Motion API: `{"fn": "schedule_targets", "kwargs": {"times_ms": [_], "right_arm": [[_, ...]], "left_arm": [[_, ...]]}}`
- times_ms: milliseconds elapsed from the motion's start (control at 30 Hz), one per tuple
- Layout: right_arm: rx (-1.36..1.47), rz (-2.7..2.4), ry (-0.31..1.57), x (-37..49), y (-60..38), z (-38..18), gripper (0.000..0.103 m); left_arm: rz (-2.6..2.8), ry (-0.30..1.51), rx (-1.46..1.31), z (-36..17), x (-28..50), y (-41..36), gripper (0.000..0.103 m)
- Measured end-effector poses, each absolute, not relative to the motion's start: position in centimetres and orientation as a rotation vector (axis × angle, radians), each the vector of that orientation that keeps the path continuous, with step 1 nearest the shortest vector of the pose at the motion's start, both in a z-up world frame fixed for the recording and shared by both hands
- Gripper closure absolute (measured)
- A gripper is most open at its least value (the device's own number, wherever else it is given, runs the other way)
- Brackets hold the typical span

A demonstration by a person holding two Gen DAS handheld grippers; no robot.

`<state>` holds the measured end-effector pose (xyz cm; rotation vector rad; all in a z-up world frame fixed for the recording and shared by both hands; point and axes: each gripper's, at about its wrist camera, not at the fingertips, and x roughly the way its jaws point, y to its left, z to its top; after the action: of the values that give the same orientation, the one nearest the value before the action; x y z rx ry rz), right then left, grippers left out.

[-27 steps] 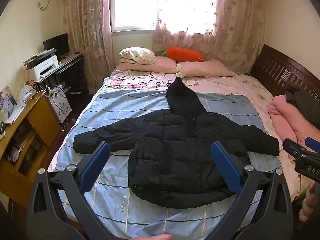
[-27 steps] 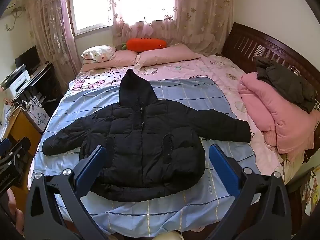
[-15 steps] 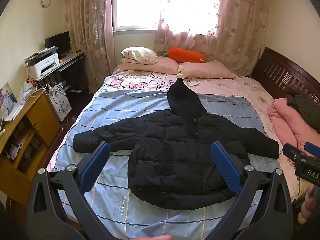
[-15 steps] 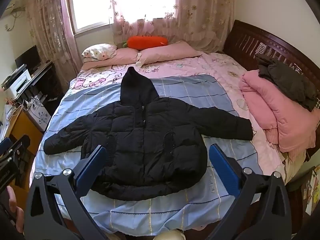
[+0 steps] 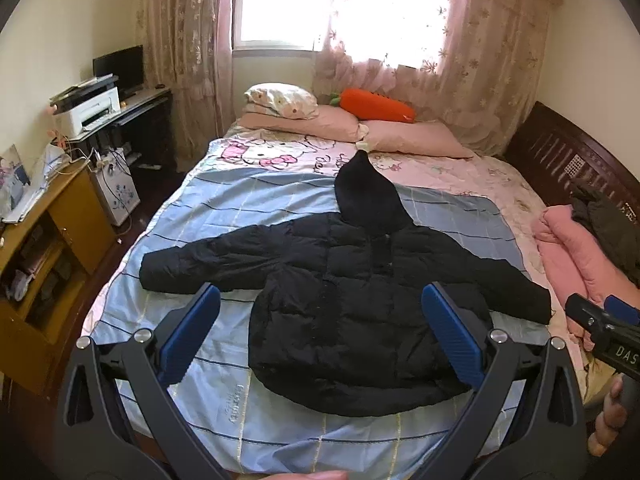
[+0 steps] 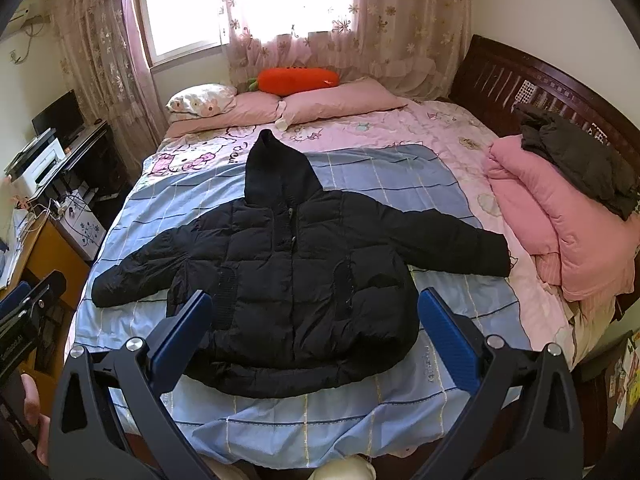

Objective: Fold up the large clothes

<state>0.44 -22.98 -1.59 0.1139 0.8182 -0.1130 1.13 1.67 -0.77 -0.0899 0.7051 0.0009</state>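
Note:
A black hooded puffer jacket lies flat and face up on a blue checked sheet, sleeves spread wide, hood pointing toward the pillows. My left gripper hangs above the near end of the bed, open, its blue pads wide apart with nothing between them. The right gripper hovers beside it, also open and empty. Both are well short of the jacket's hem. The right tool's body shows at the left view's right edge, and the left tool at the right view's left edge.
Pink pillows and an orange carrot cushion lie at the head. A folded pink quilt with dark clothing sits on the bed's right side by the dark wooden headboard. A wooden desk and printer stand left.
Both views have crept slightly forward and the jacket sits a little lower in frame. The jacket itself has not moved, and both grippers stay open.

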Motion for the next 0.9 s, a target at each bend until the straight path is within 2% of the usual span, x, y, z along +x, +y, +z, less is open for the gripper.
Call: {"fn": "schedule_targets", "kwargs": {"times_ms": [900], "right_arm": [[0.111,-0.12,0.824,0.2,-23.4,-1.6,0.001]], "left_arm": [[-0.023,0.717,-0.051,-0.5,1.2,0.6,0.002]]}}
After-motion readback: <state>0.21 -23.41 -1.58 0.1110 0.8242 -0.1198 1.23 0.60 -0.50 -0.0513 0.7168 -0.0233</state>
